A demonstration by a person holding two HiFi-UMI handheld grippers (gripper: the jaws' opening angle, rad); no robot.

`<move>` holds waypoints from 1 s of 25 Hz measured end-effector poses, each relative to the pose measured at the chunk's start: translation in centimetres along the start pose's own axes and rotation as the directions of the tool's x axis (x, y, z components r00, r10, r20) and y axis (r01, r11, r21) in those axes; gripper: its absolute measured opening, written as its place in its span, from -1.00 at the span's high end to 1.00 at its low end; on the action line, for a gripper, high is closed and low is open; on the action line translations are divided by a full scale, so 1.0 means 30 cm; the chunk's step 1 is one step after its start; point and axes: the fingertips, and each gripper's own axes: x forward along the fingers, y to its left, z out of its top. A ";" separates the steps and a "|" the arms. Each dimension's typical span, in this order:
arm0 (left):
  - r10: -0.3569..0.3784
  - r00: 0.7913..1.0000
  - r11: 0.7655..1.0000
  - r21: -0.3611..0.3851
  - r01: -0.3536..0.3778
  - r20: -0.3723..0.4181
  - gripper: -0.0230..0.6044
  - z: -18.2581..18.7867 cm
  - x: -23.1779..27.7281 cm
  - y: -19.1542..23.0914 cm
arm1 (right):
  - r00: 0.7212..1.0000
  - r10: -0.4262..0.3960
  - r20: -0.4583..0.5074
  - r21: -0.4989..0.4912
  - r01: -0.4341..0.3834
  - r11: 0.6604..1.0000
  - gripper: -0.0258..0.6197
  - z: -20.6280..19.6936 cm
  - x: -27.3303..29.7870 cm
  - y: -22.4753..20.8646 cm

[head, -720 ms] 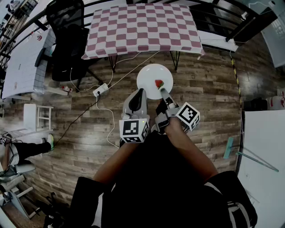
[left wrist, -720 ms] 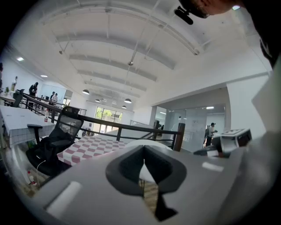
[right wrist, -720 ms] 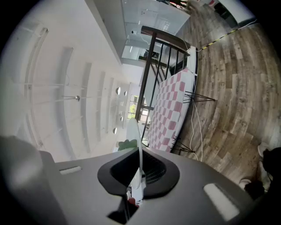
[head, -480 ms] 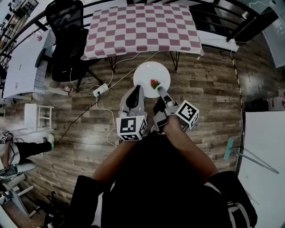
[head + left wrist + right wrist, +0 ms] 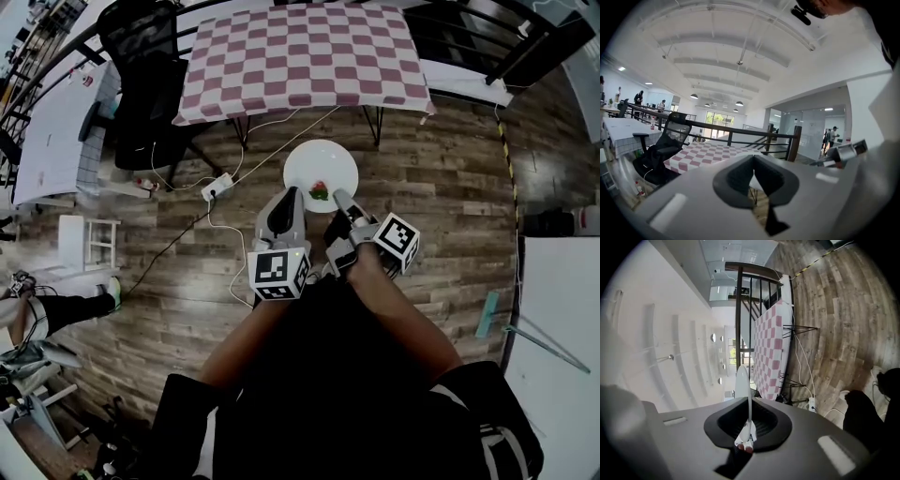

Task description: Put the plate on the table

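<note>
A white plate (image 5: 319, 157) hangs over the wooden floor, short of the table with the pink-and-white checked cloth (image 5: 300, 56). A small red and green piece of food (image 5: 320, 191) lies near its closer rim. My right gripper (image 5: 339, 201) is shut on that closer rim. In the right gripper view the plate (image 5: 742, 380) shows edge-on between the jaws, and the checked table (image 5: 768, 352) lies beyond it. My left gripper (image 5: 286, 200) sits just left of the plate, jaws together and holding nothing. The left gripper view looks level at the checked table (image 5: 712, 152).
A black office chair (image 5: 141, 84) stands at the table's left end. A power strip (image 5: 217, 187) with cables lies on the floor below the table. White tables stand at far left (image 5: 47, 131) and right (image 5: 562, 328). A person's legs (image 5: 56, 309) show at left.
The plate has stayed in the right gripper's hold and shifted slightly left. The food piece now lies closer to the gripped rim. The left gripper has kept alongside.
</note>
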 end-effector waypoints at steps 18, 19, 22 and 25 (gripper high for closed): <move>0.010 0.999 1.000 -0.028 -0.011 -0.037 0.90 0.009 0.334 0.361 | 0.995 -0.080 0.052 0.006 0.080 0.997 0.88 0.151 0.395 0.023; 0.011 0.999 0.999 -0.030 -0.012 -0.038 0.90 0.020 0.358 0.392 | 0.996 -0.069 0.054 0.003 0.069 0.998 0.88 0.160 0.435 0.038; 0.010 0.999 0.999 -0.030 -0.011 -0.043 0.90 0.055 0.433 0.489 | 0.995 -0.071 0.067 0.006 0.070 0.997 0.88 0.185 0.548 0.075; 0.010 0.999 1.000 -0.018 -0.011 -0.039 0.90 0.097 0.496 0.583 | 0.993 -0.089 0.076 0.007 0.089 0.996 0.88 0.200 0.649 0.109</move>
